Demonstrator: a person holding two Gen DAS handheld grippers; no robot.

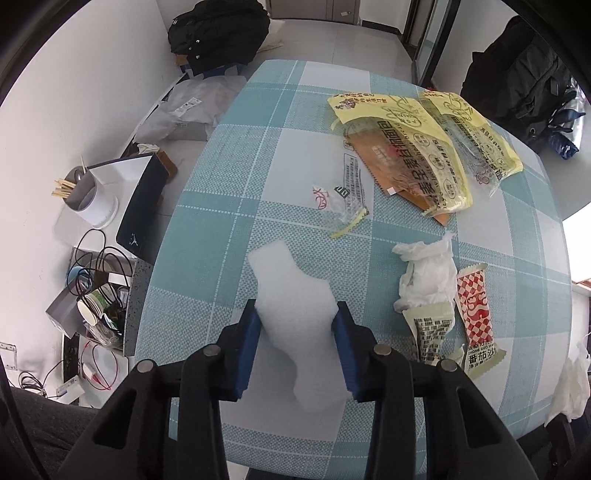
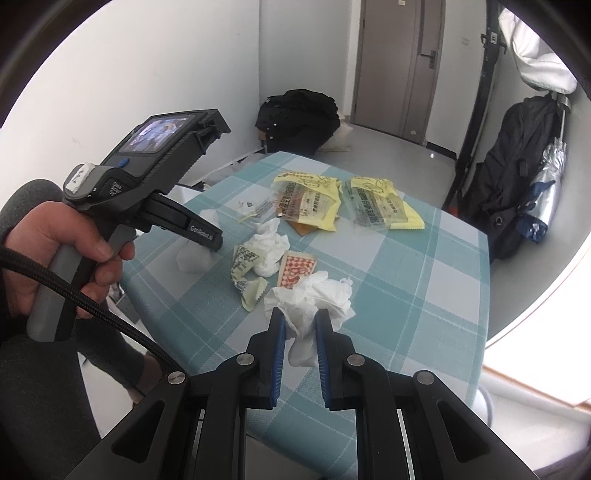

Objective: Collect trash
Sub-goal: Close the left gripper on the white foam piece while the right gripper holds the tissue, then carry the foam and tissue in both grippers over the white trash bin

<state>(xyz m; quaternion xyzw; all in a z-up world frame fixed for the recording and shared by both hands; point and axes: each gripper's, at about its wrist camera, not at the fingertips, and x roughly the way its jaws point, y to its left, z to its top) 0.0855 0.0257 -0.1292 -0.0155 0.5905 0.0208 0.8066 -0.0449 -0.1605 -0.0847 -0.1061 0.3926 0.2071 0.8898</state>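
Observation:
A flat white foam piece (image 1: 291, 291) lies on the teal checked tablecloth (image 1: 229, 206), and my left gripper (image 1: 296, 317) is shut on it, blue pads pressing both its sides. In the right wrist view that gripper (image 2: 218, 240) points down at the foam (image 2: 192, 258), held by a hand (image 2: 55, 254). My right gripper (image 2: 299, 325) is shut on a crumpled white tissue (image 2: 317, 295) just above the cloth. Loose trash lies around: another tissue (image 1: 428, 273), a red checked sachet (image 1: 476, 310), a pale printed wrapper (image 1: 432, 332), a clear wrapper (image 1: 343, 199) and two yellow bread bags (image 1: 410, 147) (image 1: 476, 136).
Left of the table, low down, are a white cup with sticks (image 1: 85, 195), a dark box (image 1: 144, 210) and tangled cables (image 1: 99, 269). Black bags (image 1: 218, 33) (image 2: 517, 177) stand on the floor by the walls. A white plastic bag (image 1: 570, 384) hangs off the table's right edge.

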